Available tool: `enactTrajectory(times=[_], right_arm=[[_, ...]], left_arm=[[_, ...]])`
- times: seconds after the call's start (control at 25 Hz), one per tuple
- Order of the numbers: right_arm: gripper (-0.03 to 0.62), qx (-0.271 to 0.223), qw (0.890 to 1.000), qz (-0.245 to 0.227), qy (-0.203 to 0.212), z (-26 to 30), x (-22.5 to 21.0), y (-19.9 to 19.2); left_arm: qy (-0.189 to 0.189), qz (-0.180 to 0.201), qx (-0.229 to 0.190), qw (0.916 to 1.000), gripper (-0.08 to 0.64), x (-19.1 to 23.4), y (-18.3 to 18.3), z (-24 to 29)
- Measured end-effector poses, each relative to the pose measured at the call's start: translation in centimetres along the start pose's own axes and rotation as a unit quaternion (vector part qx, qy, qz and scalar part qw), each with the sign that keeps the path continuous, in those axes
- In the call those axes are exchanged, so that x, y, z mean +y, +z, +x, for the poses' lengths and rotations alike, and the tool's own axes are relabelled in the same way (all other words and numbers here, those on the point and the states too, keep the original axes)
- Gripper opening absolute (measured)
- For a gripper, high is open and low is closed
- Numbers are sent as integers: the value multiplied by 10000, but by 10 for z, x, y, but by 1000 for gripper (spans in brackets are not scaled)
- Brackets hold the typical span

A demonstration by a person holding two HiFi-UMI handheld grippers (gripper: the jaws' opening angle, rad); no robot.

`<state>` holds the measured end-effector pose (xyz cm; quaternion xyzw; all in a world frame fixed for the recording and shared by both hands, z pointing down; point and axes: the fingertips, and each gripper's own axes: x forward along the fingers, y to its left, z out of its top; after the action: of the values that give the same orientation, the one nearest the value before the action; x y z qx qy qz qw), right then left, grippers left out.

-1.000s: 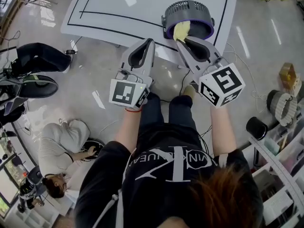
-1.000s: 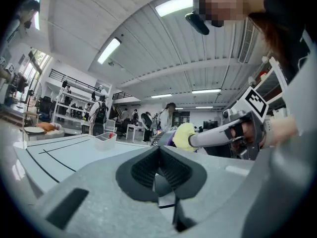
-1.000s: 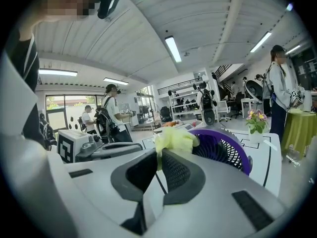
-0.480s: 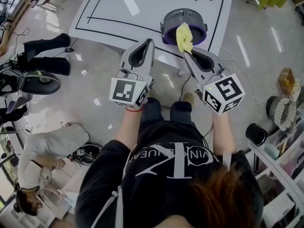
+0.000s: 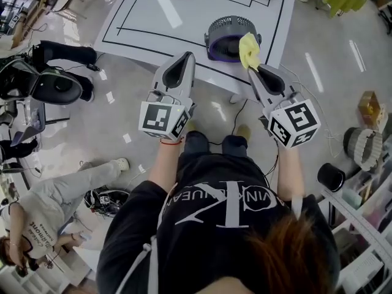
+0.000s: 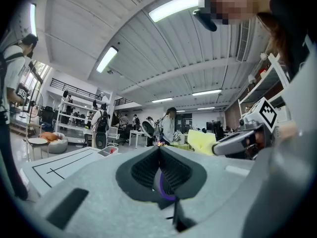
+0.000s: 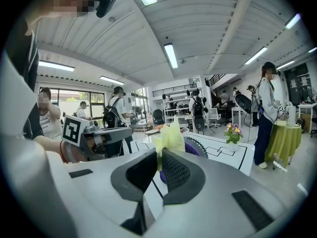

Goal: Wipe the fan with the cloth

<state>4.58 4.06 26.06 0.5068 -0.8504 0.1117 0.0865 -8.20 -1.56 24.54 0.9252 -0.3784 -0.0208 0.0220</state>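
Right gripper view: right gripper [image 7: 159, 153] fingers are pinching the yellow cloth [image 7: 170, 134] by its bottom.
Left gripper [image 6: 159, 148] fingers are pressing together, empty. Cloth is hanging at the rim of the fan [image 5: 228, 37] on the table [image 5: 153, 17], contact unclear; it looks soft, light and floppy, so a bunched fold is probably the best hold.

White letters run across the black shirt [image 5: 226, 210] of the person who holds the tongs. In the head view they are upside down. One very big letter looks like a K. The small letters beside it look like "VINK" and "UEA", but the whole word cannot be read. The left cube [image 5: 160, 119] on the left tongs [image 5: 190, 55] has a black and white square sign with no letters. The right cube [image 5: 296, 120] on the right tongs [image 5: 253, 67] has one too. At the lower left of the head view, another person wears a light top [image 5: 38, 237] with dark print that is too small to read.
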Motion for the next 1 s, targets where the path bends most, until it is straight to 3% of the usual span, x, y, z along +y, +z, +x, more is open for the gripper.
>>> enactTrajectory(times=[1.0], right_arm=[[28,-152,9986,-281,-431,-25,-32,16]], left_arm=[[569,47,-205,9982,11,29,28,-15]])
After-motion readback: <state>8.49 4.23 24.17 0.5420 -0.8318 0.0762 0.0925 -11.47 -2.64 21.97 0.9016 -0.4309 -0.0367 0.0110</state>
